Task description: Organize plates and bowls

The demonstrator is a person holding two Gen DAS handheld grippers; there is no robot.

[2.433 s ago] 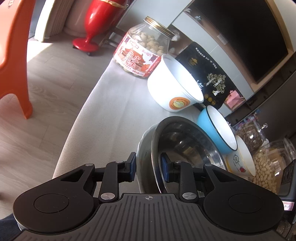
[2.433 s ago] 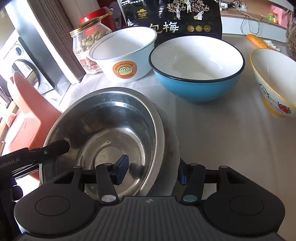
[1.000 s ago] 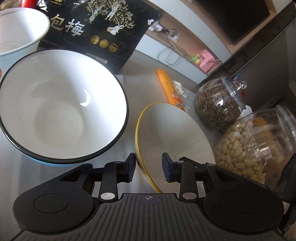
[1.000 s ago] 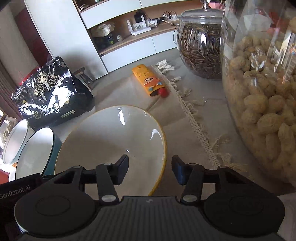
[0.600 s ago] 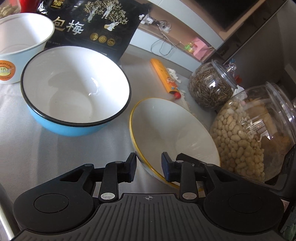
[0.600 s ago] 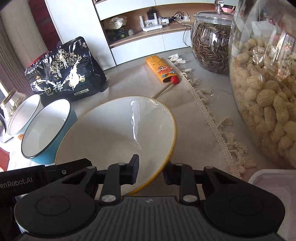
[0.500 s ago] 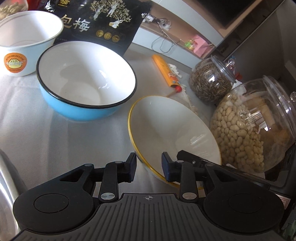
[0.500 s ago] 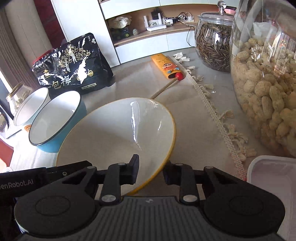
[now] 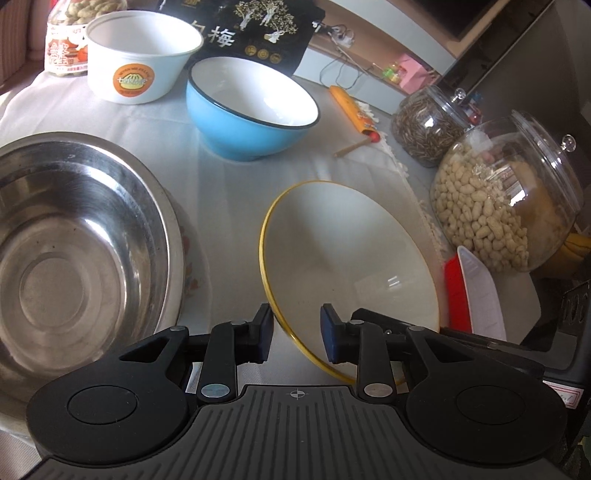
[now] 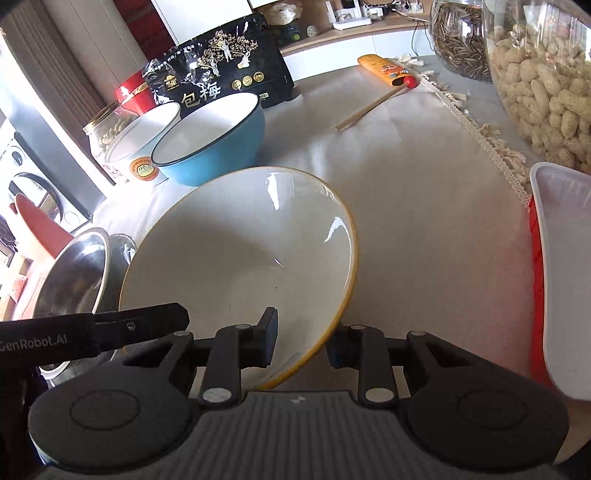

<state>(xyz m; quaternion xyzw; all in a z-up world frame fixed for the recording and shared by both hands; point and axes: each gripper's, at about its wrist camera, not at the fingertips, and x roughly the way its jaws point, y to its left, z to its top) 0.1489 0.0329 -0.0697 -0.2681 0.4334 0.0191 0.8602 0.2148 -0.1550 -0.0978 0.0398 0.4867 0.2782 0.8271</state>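
1. We see the cloth-covered desk (image 9: 229,177) filling most of both views, with everything else standing on it.
2. The steel bowl (image 9: 74,236) fills the left of the left wrist view, nested inside a flower-patterned bowl (image 9: 188,266) whose wall shows at its right edge.
3. The yellow-rimmed bowl (image 9: 347,258) sits tilted in the lower centre of both views, and both claws grip it.
4. Our left claw (image 9: 295,334) straddles its near rim at the bottom centre, one finger outside and one inside; the fingers look apart from the rim, so we cannot tell whether it is clamped.
5. Our right claw (image 10: 303,341) has one finger inside the bowl and the other outside under the rim at the bottom centre of the right wrist view, pressed onto the wall.
6. The peanut jar (image 9: 506,199) stands at the right, with the seed jar (image 9: 428,122) above it.
7. The blue bowl (image 9: 251,110) is at upper centre, just beside the white tub (image 9: 140,55) at upper left.
8. A black snack bag (image 9: 255,29) stands behind them at the top.
9. A red-and-white container (image 9: 469,291) lies at the yellow-rimmed bowl's right edge.
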